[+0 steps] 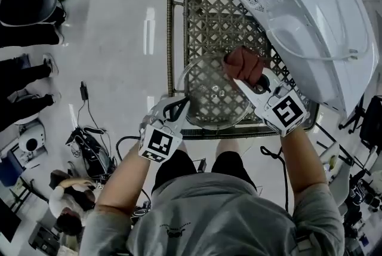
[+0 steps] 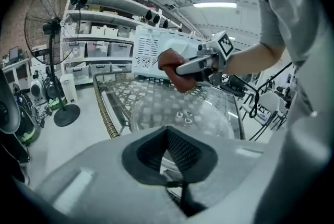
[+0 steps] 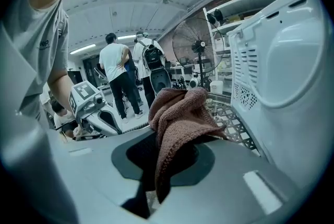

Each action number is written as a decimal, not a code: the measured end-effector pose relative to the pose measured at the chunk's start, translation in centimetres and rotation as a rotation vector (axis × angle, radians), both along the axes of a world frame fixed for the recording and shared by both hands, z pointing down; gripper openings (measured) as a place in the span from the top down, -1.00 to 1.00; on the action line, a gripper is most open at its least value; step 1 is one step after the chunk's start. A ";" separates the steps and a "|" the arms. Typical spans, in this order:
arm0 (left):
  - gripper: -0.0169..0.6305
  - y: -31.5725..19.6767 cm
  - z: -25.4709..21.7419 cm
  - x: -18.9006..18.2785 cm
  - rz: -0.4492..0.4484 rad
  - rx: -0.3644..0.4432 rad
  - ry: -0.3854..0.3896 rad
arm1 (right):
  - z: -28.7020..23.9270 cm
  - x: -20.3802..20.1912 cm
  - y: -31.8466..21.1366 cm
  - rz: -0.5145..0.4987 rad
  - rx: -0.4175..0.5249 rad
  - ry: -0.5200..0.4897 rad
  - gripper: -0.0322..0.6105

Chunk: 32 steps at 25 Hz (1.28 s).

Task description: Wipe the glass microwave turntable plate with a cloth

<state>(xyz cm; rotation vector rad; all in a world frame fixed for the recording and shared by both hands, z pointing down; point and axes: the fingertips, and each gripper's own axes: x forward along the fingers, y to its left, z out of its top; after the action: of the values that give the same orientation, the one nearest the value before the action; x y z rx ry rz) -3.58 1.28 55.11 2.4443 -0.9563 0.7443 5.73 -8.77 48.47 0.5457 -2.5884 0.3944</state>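
The clear glass turntable plate [image 1: 213, 93] is held over the front of a lattice table, in front of the person. My left gripper [image 1: 181, 107] is shut on the plate's left rim. In the left gripper view the plate [image 2: 180, 113] stretches away from the left gripper [image 2: 172, 171]. My right gripper [image 1: 240, 79] is shut on a bunched red-brown cloth [image 1: 243, 62] at the plate's far right rim. In the right gripper view the cloth [image 3: 180, 113] spills up out of the right gripper [image 3: 156, 178]. The left gripper view shows the cloth [image 2: 175, 69] touching the plate's far edge.
A white microwave [image 1: 310, 16] stands on the lattice table [image 1: 209, 10], close to the right gripper. Cables and gear [image 1: 89, 147] lie on the floor at left. A standing fan [image 2: 52, 30] and storage shelves [image 2: 104, 45] are behind. People [image 3: 117, 77] stand further off.
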 end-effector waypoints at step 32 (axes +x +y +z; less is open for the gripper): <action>0.94 0.8 3.1 0.0 -0.003 0.029 -0.065 | 8.3 -13.4 3.1 -0.473 0.314 0.398 0.70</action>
<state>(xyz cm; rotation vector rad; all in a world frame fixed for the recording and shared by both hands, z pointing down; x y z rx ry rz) -3.54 2.09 58.19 2.4561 -1.0016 0.8188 -7.69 -5.65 56.76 0.0813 -2.2941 -0.2578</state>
